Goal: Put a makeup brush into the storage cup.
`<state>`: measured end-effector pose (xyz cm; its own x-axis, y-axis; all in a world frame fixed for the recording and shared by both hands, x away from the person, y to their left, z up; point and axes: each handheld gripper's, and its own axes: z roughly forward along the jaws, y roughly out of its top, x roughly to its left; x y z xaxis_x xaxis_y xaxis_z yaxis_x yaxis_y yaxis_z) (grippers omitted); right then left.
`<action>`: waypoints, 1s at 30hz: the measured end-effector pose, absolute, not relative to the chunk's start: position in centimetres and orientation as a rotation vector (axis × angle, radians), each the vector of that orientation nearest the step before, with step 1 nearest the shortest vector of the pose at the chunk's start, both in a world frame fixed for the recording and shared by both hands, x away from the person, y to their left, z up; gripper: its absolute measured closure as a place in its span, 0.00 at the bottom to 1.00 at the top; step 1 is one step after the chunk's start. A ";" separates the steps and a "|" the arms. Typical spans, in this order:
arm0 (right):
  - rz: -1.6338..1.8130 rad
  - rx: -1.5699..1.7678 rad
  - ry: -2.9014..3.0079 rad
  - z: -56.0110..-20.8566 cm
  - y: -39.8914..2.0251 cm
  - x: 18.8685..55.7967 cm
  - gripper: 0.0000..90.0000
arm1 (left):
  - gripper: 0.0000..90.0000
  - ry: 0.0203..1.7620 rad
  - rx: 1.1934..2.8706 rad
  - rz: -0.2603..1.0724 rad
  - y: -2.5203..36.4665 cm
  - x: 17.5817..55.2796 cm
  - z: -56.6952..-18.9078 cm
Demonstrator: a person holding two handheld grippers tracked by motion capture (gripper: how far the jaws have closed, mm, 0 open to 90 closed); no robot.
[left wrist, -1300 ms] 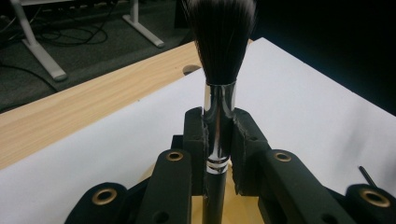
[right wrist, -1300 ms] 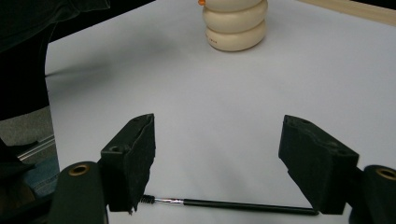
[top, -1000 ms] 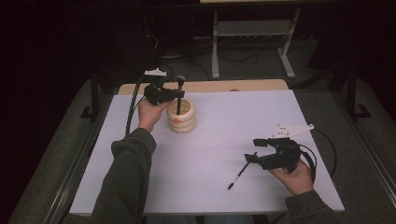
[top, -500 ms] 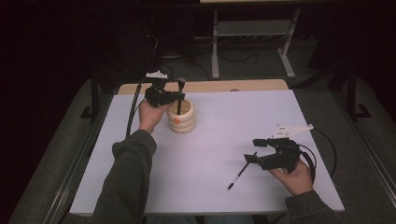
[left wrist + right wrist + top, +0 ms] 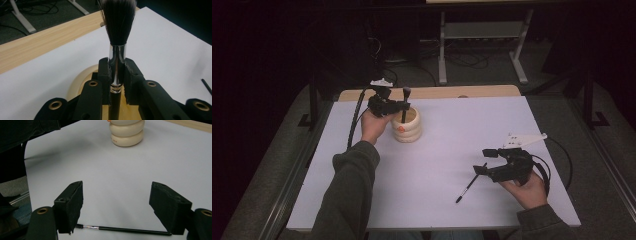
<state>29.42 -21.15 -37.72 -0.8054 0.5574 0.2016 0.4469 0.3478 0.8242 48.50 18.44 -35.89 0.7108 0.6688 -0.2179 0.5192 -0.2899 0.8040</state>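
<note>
Nearest the person, right of and well apart from the holder: right gripper [image 5: 486, 161] in the right hand [image 5: 527, 190], fingers [image 5: 70, 207] spread wide and released, grasping nothing; thin spoolie wand [image 5: 469, 184] flat on the white tabletop [image 5: 452, 150] just beneath and between them, bristle tip close under one finger in the right gripper view, contact not clear.

Risk here: closing from this pose likely to pinch the wand near one end only; wand then apt to swivel or skid across the smooth tabletop, or to be missed outright, being thin and lying flat.

Farther off, at the holder: left gripper [image 5: 398, 106] in the left hand [image 5: 373, 125], fingers [image 5: 103, 72] clenched on the makeup brush [image 5: 117, 45]; grip on the metal ferrule, bristles up, handle pointing down into the mouth of the cream ribbed holder [image 5: 406, 126].

Risks here: letting go while the handle stands off-centre or tilted could leave the brush leaning on the rim and tipping out; side pressure from the gripper against the light holder could slide or topple it; grip on polished metal could slip, so that the brush drops early.

Beyond the holder: bare wooden strip [image 5: 462, 92] along the far edge of the tabletop.
</note>
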 end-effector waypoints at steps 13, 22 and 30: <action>1.466 0.921 2.480 -37.6 -21.1 29.3 0.29 | 0.74 0.933 2.007 0.235 18.7 48.1 -36.0; 1.467 0.926 2.470 -37.6 -21.2 29.4 0.29 | 0.70 0.931 2.017 0.249 18.9 47.5 -35.6; 1.431 0.950 2.465 -37.7 -21.6 29.5 0.29 | 0.66 0.888 2.026 0.256 18.9 46.5 -34.5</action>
